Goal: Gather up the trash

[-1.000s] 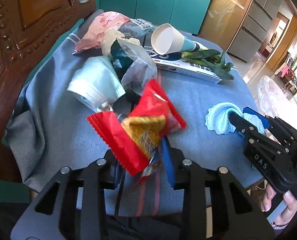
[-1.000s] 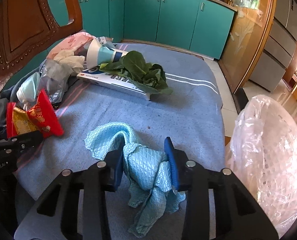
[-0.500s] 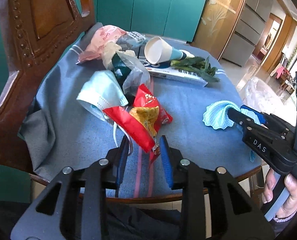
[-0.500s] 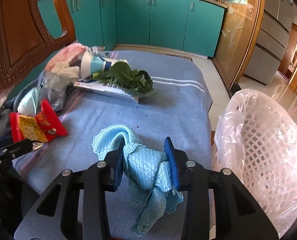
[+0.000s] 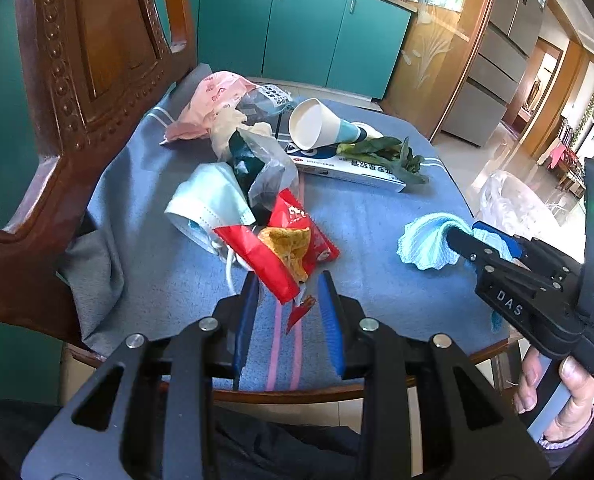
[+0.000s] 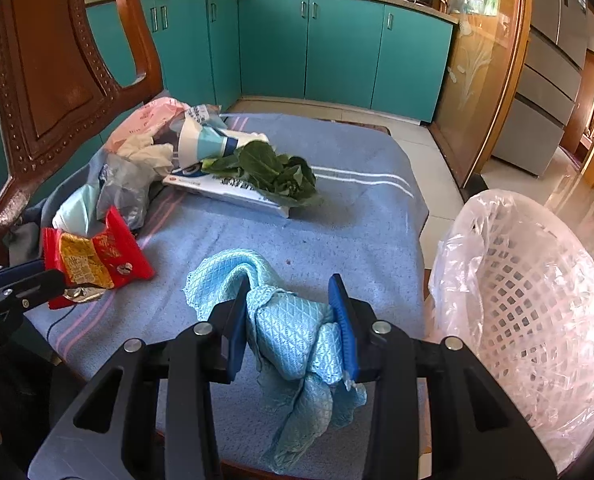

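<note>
A red and yellow snack wrapper [image 5: 285,248] hangs above the blue tablecloth [image 5: 377,220], its lower corner pinched in my left gripper [image 5: 288,284], which is shut on it. In the right wrist view the same wrapper [image 6: 97,256] sticks out from the left gripper [image 6: 37,280] at the left edge. My right gripper [image 6: 289,292] is shut on a bunched light blue cloth [image 6: 293,332], whose tail dangles below the fingers. The left wrist view shows this right gripper [image 5: 467,232] and cloth [image 5: 425,244] over the table's right side.
A white basket lined with clear plastic [image 6: 529,300] stands right of the table. On the table lie a face mask [image 5: 205,200], clear bag [image 5: 269,164], pink bag [image 5: 213,104], paper cup [image 5: 317,124] and a box with greens [image 5: 357,168]. A wooden chair [image 5: 77,80] stands left.
Both grippers have risen and drawn back from the table, each carrying its item. The table's near edge has come into view and the trash pile looks farther off.
</note>
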Motion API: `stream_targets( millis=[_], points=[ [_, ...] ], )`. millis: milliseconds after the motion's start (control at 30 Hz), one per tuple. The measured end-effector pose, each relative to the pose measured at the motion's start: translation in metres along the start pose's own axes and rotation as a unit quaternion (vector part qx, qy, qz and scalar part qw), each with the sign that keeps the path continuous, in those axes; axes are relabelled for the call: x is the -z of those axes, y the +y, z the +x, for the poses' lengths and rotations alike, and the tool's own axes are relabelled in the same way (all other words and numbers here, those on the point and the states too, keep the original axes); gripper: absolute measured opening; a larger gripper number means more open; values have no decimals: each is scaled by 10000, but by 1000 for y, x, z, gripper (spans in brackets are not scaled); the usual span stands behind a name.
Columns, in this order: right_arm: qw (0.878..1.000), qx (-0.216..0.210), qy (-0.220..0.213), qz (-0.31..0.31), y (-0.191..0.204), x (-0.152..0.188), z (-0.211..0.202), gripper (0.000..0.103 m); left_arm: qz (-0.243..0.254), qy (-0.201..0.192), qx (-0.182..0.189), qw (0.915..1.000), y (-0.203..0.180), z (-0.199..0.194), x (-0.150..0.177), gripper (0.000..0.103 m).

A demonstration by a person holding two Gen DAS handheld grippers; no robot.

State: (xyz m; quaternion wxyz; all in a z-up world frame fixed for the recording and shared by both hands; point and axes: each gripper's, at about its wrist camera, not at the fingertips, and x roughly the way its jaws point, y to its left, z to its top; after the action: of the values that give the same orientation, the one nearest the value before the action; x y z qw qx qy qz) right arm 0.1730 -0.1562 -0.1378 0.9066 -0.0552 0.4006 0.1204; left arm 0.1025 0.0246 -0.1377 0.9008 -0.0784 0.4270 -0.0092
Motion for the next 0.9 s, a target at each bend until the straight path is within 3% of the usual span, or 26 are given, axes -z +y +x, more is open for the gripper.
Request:
stream_targets(
  millis=[267,567,900],
  points=[
    [9989,-49,-358,293,-24,-13,-27,38,33,-107,57,9999,-7,-11,-2,32],
    [9986,-314,-229,347,-19,-5,-23,38,46,-155,141,9998,-14,-21,-2,31],
    [9977,-438,-361,370,-17,-9,-33,38,49,-191,142,9997,-16,-24,-3,31]
  ],
)
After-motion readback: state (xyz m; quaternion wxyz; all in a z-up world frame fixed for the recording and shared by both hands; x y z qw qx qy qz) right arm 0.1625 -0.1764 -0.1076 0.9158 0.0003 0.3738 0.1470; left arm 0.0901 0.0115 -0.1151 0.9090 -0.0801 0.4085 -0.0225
